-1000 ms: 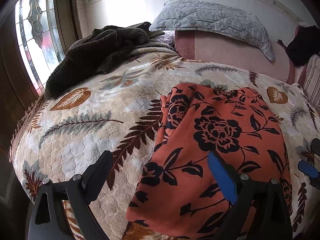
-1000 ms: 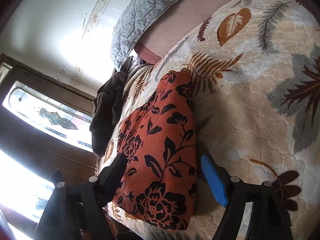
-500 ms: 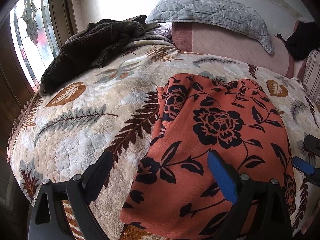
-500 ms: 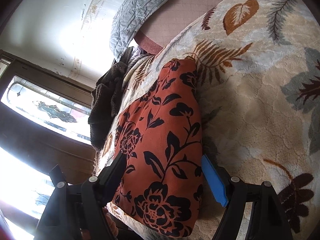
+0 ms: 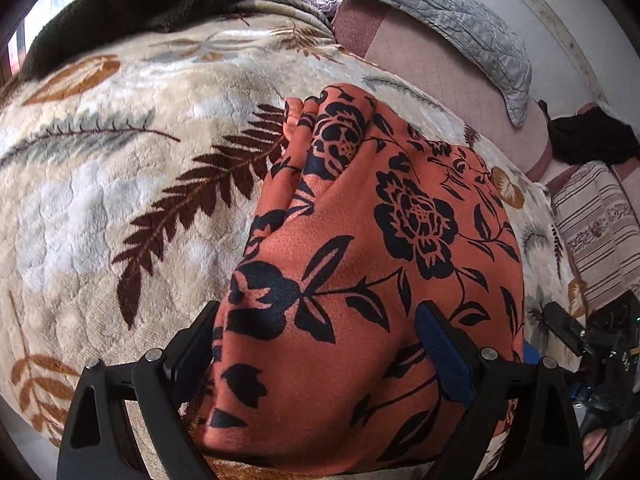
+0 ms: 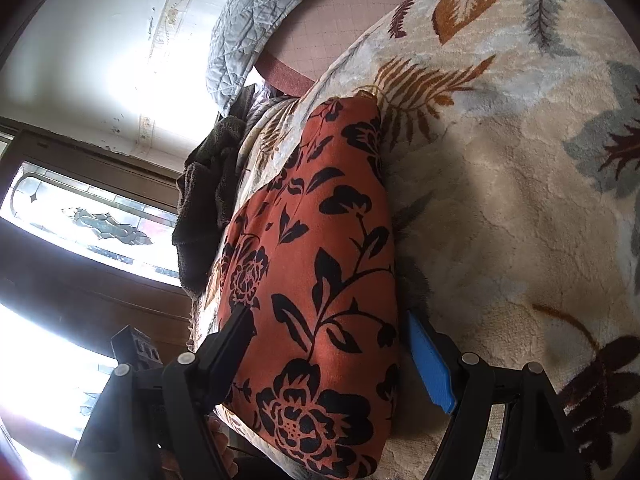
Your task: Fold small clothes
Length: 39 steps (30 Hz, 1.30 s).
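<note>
Blanket [image 5: 100,208]: cream fleece with a leaf print, covering the bed.
Garment [image 5: 360,280]: orange cloth with black flowers, lying folded on the blanket near its edge.
Left gripper [image 5: 316,344]: jaws apart, straddling the garment's near corner.
Right gripper [image 6: 328,344]: jaws apart, straddling its other edge.

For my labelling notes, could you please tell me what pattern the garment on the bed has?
The garment is orange-red with a black floral print, clearest in the left wrist view.
</note>
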Each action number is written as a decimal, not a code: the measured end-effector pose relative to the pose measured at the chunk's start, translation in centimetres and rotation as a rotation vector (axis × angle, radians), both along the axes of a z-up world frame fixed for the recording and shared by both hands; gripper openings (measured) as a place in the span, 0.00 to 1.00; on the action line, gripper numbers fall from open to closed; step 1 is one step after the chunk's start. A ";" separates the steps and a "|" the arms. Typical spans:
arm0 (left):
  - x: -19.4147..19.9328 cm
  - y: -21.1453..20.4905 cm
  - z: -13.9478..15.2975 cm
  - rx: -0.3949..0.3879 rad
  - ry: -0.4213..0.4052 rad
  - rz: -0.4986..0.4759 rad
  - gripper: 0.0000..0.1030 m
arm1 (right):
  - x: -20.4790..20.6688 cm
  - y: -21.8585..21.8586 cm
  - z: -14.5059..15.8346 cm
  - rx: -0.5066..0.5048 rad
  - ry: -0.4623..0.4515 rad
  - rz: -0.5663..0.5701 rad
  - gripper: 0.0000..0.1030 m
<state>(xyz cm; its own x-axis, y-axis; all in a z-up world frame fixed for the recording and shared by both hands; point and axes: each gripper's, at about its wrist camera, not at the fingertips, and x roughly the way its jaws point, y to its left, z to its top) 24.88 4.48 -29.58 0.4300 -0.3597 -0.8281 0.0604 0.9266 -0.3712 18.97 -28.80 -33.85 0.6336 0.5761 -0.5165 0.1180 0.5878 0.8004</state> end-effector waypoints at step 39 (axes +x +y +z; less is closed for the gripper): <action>-0.7 -1.3 0.9 0.085 -0.066 -0.001 0.85 | 1.6 2.9 -1.6 -0.072 0.013 0.003 0.69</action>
